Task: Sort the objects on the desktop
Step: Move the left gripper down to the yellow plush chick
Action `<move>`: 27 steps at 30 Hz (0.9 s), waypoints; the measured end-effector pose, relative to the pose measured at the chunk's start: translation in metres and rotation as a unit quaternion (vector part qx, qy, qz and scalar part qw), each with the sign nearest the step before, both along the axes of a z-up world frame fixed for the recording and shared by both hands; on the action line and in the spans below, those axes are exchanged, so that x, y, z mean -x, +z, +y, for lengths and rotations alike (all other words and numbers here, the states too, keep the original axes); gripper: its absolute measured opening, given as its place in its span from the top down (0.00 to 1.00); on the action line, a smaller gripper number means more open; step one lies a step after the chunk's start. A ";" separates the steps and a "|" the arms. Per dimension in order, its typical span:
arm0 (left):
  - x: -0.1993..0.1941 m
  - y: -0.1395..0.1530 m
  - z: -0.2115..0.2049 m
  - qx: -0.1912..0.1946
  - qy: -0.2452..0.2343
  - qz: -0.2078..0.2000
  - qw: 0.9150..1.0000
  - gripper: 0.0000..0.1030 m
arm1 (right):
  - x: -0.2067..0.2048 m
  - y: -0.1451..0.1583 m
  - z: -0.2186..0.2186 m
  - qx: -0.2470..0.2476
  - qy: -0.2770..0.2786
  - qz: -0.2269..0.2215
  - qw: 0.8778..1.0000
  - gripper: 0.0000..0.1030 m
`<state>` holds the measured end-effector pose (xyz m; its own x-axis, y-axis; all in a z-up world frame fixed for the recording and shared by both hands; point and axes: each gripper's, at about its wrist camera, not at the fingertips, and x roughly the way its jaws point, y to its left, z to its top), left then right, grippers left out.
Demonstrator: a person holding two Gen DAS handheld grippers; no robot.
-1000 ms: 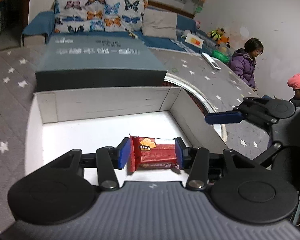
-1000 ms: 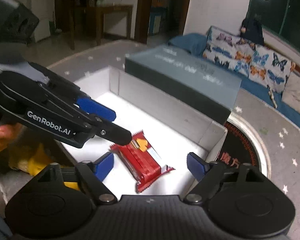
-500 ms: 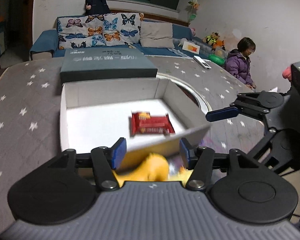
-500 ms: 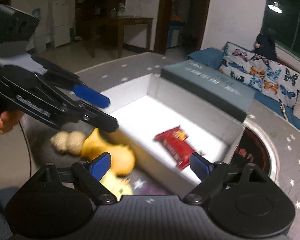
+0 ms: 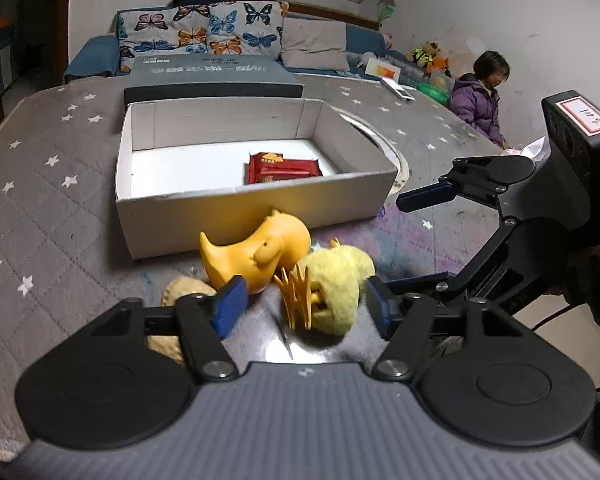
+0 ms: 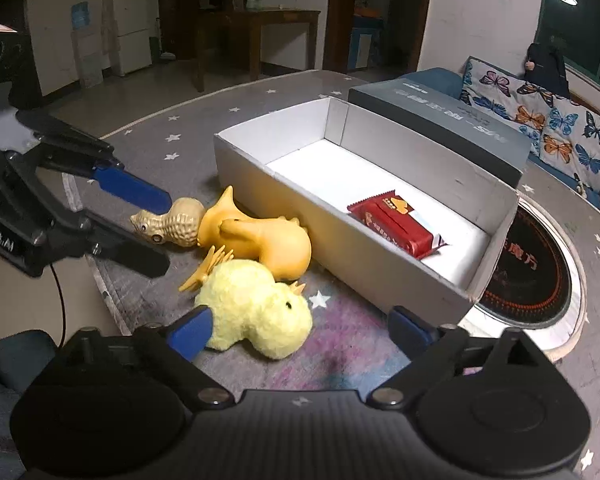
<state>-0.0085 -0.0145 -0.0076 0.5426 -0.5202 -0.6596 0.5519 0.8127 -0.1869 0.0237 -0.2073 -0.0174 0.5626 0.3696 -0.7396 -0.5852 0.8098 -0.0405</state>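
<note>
While both grippers hang empty with jaws spread wide, the next pick looks like the fuzzy yellow chick [image 6: 256,318], and your right gripper [image 6: 298,328] is the nearer one: the chick lies on its side just past the tips, touching or almost touching the left blue pad, well off the right one, so you'd shift left to centre it. Its long axis runs roughly across the jaw gap, head toward the right, orange feet at the far left. From your left gripper [image 5: 302,304] the chick [image 5: 336,288] sits between the pads but biased right, with the orange rubber duck [image 5: 256,258] crowding the left pad and the peanut toy [image 5: 184,292] partly hidden behind that finger. Duck and chick touch, so a wide close may drag both. Red snack pack [image 6: 396,226] is already in the white box [image 6: 380,272], which stands just beyond the toys on the worktop [image 5: 52,216].
</note>
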 end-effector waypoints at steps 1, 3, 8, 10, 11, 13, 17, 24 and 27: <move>0.002 -0.001 -0.002 -0.004 0.002 -0.001 1.000 0.31 | 0.001 -0.002 0.001 0.001 -0.002 0.000 1.000 0.05; 0.005 -0.004 -0.006 -0.019 0.008 -0.004 1.000 0.29 | 0.004 -0.006 0.001 0.003 -0.006 0.004 1.000 0.05; 0.009 -0.015 -0.015 -0.056 0.028 0.000 0.998 0.26 | 0.011 -0.017 0.000 0.002 -0.018 0.017 1.000 0.05; 0.009 -0.018 -0.016 -0.059 0.032 0.004 0.998 0.26 | 0.014 -0.019 0.000 -0.001 -0.022 0.020 1.000 0.05; 0.009 -0.019 -0.016 -0.058 0.034 0.007 0.998 0.26 | 0.015 -0.020 -0.001 -0.002 -0.023 0.021 1.000 0.05; 0.008 -0.020 -0.016 -0.059 0.038 0.010 0.997 0.26 | 0.017 -0.021 -0.001 -0.004 -0.026 0.022 0.999 0.05; 0.006 -0.024 -0.018 -0.059 0.049 0.020 0.997 0.26 | 0.019 -0.024 0.000 -0.006 -0.031 0.024 0.999 0.05; 0.001 -0.025 -0.018 -0.049 0.061 0.034 0.996 0.26 | 0.016 -0.027 0.003 -0.012 -0.031 0.029 0.999 0.08; -0.002 -0.025 -0.020 -0.044 0.062 0.039 0.996 0.26 | 0.013 -0.027 0.004 -0.016 -0.030 0.032 0.999 0.10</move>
<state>-0.0069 -0.0349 -0.0329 0.5452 -0.3904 -0.7418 0.4324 0.8891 -0.1502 0.0103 -0.2032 -0.0448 0.5362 0.3605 -0.7633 -0.5366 0.8436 0.0215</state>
